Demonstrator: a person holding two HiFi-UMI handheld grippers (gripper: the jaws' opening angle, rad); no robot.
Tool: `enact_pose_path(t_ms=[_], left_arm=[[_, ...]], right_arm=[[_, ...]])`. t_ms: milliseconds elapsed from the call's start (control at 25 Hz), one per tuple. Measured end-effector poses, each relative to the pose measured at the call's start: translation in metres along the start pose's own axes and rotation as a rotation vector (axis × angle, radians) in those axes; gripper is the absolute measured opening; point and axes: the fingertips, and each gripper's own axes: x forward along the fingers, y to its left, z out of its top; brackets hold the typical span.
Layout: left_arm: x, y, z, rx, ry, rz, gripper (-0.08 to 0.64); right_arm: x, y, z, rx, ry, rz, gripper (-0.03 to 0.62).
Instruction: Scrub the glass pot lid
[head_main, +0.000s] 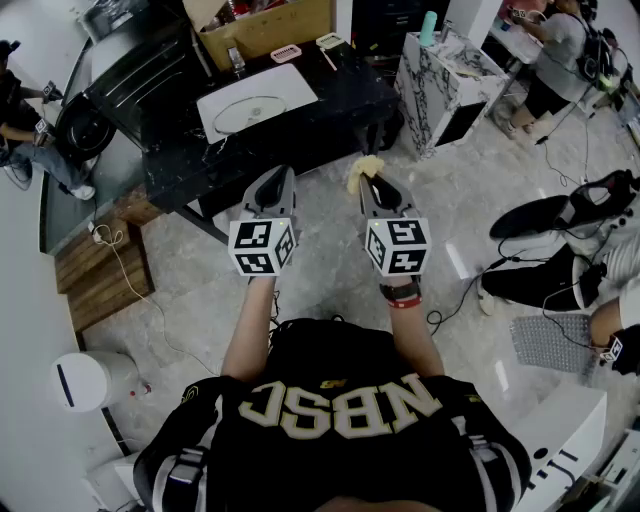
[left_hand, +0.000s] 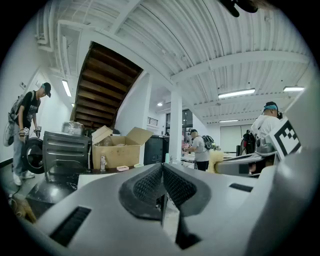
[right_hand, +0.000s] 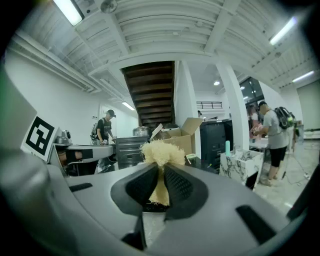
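Head view: one glass lid (head_main: 248, 113) lies flat on one white mat (head_main: 285, 88) at the middle of the black table (head_main: 340, 100), well apart from both grippers; one open box (head_main: 268, 28) stands at the table's far edge, its top cut off; small items beside it are too small to name; two marker cubes (head_main: 262, 246) face up, one per gripper; the left gripper (head_main: 281, 172) is closed and empty; the right gripper (head_main: 374, 178) pinches one yellow scrubber (head_main: 364, 168) near the table's near edge; the wearer's shirt (head_main: 340, 420) reads "NBSC", upside down. Left gripper view: the jaws meet with nothing between them; the box (left_hand: 116, 152) shows beyond; the lid cannot be made out; the right gripper's cube (left_hand: 283, 140) is partly cut off at the right. Right gripper view: the jaws clamp the scrubber (right_hand: 159, 152) and hide its lower part; the box (right_hand: 181, 141) stands behind; the gripper's own body hides the lid; one cube (right_hand: 40, 135) shows at the left.
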Motion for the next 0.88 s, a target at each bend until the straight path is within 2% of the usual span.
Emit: enact_pose_path(t_ms=[160, 320, 600, 760, 880], left_arm=[[0.006, -0.009, -0.010, -0.012, 0.026, 0.006, 0.026], [0.014, 0.003, -0.025, -0.022, 0.061, 0.036, 0.026], [0.061, 0.052, -0.048, -0.054, 0.074, 0.056, 0.026], [0.108, 0.094, -0.041, -0.048, 0.004, 0.042, 0.026], [0.148, 0.138, -0.019, -0.027, -0.050, 0.057, 0.026]], right_arm=[[0.001, -0.021, -0.002, 0.001, -0.018, -0.010, 0.049], [0.019, -0.020, -0.016, 0.046, 0.006, 0.028, 0.051], [0.090, -0.011, -0.027, 0.040, 0.037, 0.075, 0.051], [0.159, -0.009, -0.025, 0.010, 0.072, 0.103, 0.051], [0.224, -0.007, -0.001, -0.013, 0.075, 0.127, 0.051]])
